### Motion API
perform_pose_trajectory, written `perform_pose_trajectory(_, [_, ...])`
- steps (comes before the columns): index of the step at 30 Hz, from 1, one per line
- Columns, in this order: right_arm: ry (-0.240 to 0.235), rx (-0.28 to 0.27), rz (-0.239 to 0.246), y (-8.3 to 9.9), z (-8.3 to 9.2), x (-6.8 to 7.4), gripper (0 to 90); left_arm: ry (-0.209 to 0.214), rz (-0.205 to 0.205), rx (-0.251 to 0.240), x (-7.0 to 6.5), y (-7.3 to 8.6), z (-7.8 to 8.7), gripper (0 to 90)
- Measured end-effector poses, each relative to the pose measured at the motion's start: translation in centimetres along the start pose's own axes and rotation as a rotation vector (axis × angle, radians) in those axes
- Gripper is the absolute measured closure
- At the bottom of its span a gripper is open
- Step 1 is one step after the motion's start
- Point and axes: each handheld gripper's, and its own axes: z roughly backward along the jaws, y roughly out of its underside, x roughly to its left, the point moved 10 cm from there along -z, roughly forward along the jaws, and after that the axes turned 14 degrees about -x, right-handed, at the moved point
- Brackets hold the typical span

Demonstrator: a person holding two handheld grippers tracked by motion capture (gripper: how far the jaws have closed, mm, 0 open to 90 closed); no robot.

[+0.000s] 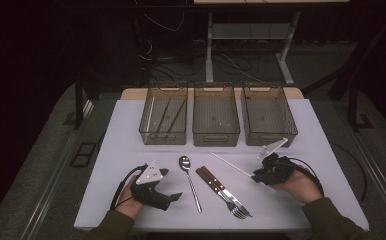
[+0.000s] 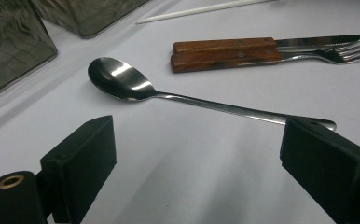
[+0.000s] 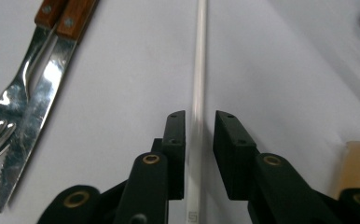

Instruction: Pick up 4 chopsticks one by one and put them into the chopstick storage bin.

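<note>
While the right gripper (image 3: 199, 140) sits low on the white table (image 1: 131, 135), its two black jaws stand close on each side of a thin white chopstick (image 3: 199, 70), with a little gap left, so they do not pinch it yet. The stick lies flat and runs away toward 12 o'clock in the right gripper view. At about 10 o'clock from those jaws lie a fork (image 3: 1, 126) and a steak knife (image 3: 33, 116) with wooden handles, side by side and touching. The left gripper (image 2: 197, 158) is wide open and holds nothing. A shiny spoon (image 2: 122, 81) lies just past its jaws, toward 12 o'clock. Three see-through bins (image 1: 216, 120) stand in a row at the far edge.
</note>
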Motion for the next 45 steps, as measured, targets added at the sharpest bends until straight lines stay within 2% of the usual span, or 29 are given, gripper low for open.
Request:
perform_pose_trajectory(4, [0.004,0.039,0.003,0.3,-0.2,0.0,77.2,0.0,0.001,0.0,0.0,0.0,0.0,9.0])
perform_pose_trajectory(10, [0.004,0.113,0.052,0.2,-0.5,-0.3,78.4,0.002,0.0,0.003,-0.1,0.0,0.0,9.0])
perform_pose_trajectory(12, [-0.001,0.141,0.052,0.1,-0.6,-0.1,78.6,0.003,-0.001,0.003,-0.1,0.0,-0.1,9.0])
perform_pose_trajectory(14, [0.004,0.177,0.082,0.0,-0.7,-0.3,78.7,0.004,-0.002,0.003,-0.1,0.0,-0.1,9.0])
perform_pose_trajectory(17, [0.008,0.239,0.098,-0.2,-0.9,-0.2,78.9,0.004,-0.002,0.001,-0.1,0.0,-0.1,9.0])
perform_pose_trajectory(24, [0.002,0.354,0.109,-0.5,-1.2,0.0,80.1,0.008,-0.004,0.002,-0.2,0.0,-0.1,9.0])
perform_pose_trajectory(27, [0.003,0.38,0.099,-0.6,-1.3,-0.1,82.7,0.006,-0.003,0.002,-0.2,0.0,-0.1,9.0])
perform_pose_trajectory(28, [0.015,0.388,0.116,-0.6,-1.4,-0.4,83.9,0.008,-0.005,0.002,-0.1,0.0,-0.1,9.0])
perform_pose_trajectory(33, [0.017,0.399,0.119,-0.7,-1.4,-0.4,84.4,0.009,-0.004,0.003,-0.2,0.0,-0.2,9.0])
perform_pose_trajectory(37, [0.012,0.388,0.109,-0.7,-1.3,-0.4,84.4,0.008,-0.005,0.003,-0.2,0.0,-0.1,9.0])
perform_pose_trajectory(42, [-0.006,0.322,0.056,-0.7,-1.1,-0.5,84.4,0.008,-0.004,0.002,-0.2,0.0,-0.2,9.0])
perform_pose_trajectory(45, [-0.027,0.26,0.021,-0.9,-0.9,-0.6,84.4,0.008,-0.005,0.003,-0.2,0.0,-0.1,9.0])
